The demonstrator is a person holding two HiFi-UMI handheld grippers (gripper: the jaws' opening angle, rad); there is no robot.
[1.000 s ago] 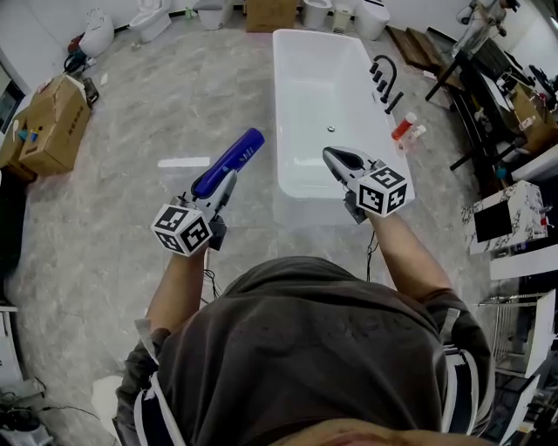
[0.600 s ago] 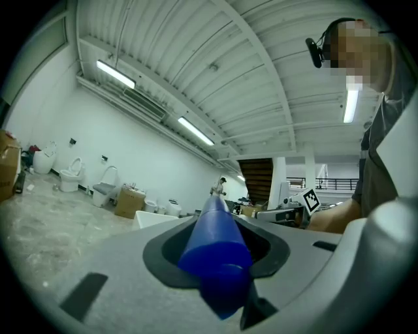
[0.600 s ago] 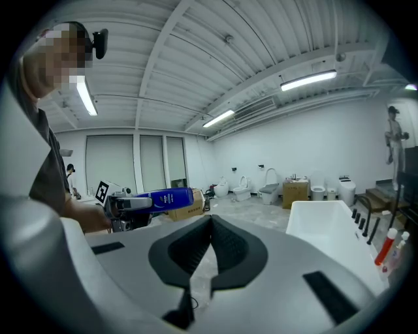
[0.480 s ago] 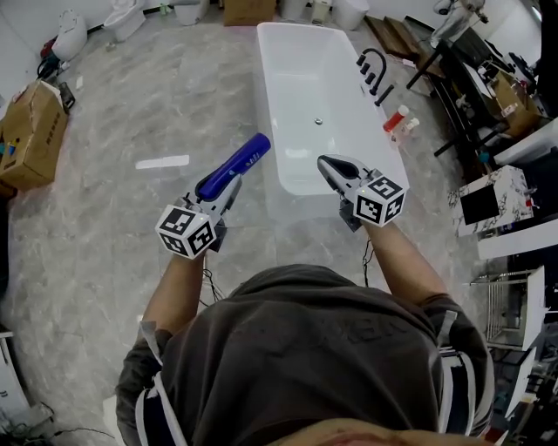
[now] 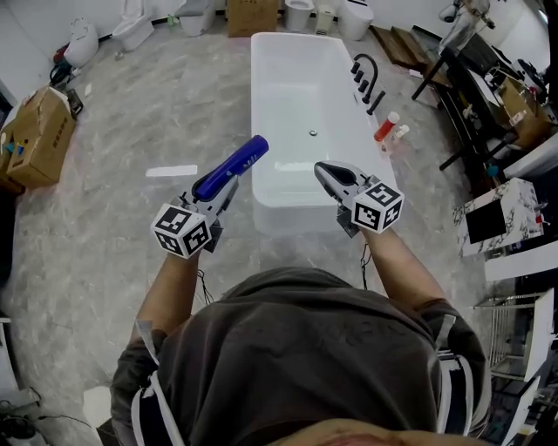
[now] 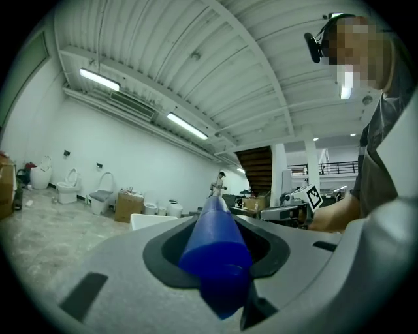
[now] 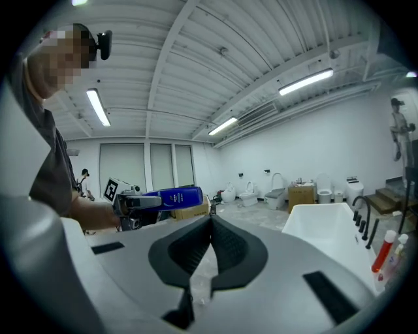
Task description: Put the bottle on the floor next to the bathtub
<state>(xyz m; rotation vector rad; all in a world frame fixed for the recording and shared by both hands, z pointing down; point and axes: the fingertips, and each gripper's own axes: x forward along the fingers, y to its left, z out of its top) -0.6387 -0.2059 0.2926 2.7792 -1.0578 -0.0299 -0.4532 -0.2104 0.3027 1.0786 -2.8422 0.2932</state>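
Note:
A blue bottle (image 5: 232, 164) sticks out forward and up from my left gripper (image 5: 217, 186), which is shut on its lower part, above the floor left of the tub. In the left gripper view the bottle (image 6: 212, 238) fills the space between the jaws. The white bathtub (image 5: 263, 96) stands straight ahead on the marble floor. My right gripper (image 5: 324, 171) hovers over the tub's near end with its jaws together and nothing in them. In the right gripper view the jaw tips (image 7: 210, 219) meet, with the bottle (image 7: 171, 196) to the left and the tub (image 7: 324, 225) to the right.
A black faucet (image 5: 367, 73) and a red and a white bottle (image 5: 387, 127) sit on the tub's right rim. Cardboard boxes (image 5: 39, 138) lie at the left, toilets (image 5: 135, 24) at the back. A white strip (image 5: 171, 171) lies on the floor. Dark tables (image 5: 488, 83) crowd the right.
The tub and floor have shifted left and nearer in view. Both grippers keep the same pose, the left still shut on the bottle.

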